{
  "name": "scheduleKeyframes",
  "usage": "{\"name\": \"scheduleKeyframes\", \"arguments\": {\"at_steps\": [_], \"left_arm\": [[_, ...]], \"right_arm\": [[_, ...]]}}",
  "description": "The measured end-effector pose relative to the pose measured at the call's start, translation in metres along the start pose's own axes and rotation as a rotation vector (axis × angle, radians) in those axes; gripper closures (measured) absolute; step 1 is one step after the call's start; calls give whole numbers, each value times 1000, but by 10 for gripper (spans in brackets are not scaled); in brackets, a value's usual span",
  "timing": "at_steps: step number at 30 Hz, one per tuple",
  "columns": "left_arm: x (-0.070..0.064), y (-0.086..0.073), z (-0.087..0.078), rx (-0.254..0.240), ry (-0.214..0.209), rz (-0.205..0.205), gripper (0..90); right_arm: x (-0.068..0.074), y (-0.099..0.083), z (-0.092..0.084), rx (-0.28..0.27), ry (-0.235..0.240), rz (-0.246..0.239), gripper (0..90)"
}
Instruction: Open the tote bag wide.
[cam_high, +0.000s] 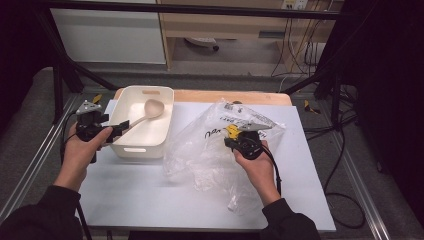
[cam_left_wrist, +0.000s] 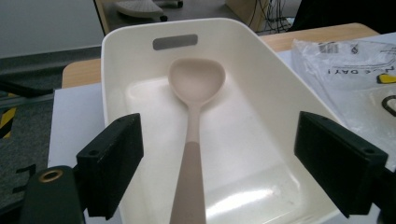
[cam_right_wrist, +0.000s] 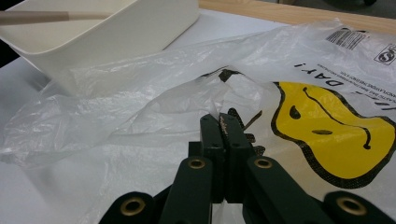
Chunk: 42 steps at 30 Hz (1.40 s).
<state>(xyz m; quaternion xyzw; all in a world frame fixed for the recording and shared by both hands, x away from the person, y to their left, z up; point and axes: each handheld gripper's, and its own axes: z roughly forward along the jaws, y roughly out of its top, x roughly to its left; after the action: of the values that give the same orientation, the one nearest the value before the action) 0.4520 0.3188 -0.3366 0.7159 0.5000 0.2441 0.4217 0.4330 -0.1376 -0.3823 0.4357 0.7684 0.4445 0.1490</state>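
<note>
Left gripper view: spoon lies between spread left tongs; right tongs pinch bag.

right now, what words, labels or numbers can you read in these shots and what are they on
"DAY !" stands upside down on the clear plastic bag, above its yellow smiley face.
Barcode label on the bag: digits too small to read.
Square logo at the bag's edge: blurred, unreadable.
White tub and spoon: no text.

Grey floor, trailing cables — wooden cabinet behind.
</note>
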Motion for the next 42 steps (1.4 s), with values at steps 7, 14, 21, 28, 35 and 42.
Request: {"name": "scheduleKeyframes", "arguments": {"at_steps": [7, 14, 21, 28, 35, 42], "left_arm": [[7, -4, 11, 50, 7, -1, 233], [9, -13, 16, 105, -6, -6, 395], [10, -19, 19, 152, -13, 5, 462], [12, -18, 25, 166, -10, -5, 520], [15, -20, 28, 196, -13, 2, 564], [14, -21, 32, 226, -25, 4, 594]], "right_arm": [[0, -1, 1, 9, 0, 1, 900], [-1, -1, 0, 8, 0, -3, 900], [-1, -1, 0, 11, 1, -1, 900], [-2, -2, 1, 16, -4, -9, 900], [-2, -2, 1, 15, -3, -10, 900], [0, -2, 2, 23, -4, -25, 900]]}}
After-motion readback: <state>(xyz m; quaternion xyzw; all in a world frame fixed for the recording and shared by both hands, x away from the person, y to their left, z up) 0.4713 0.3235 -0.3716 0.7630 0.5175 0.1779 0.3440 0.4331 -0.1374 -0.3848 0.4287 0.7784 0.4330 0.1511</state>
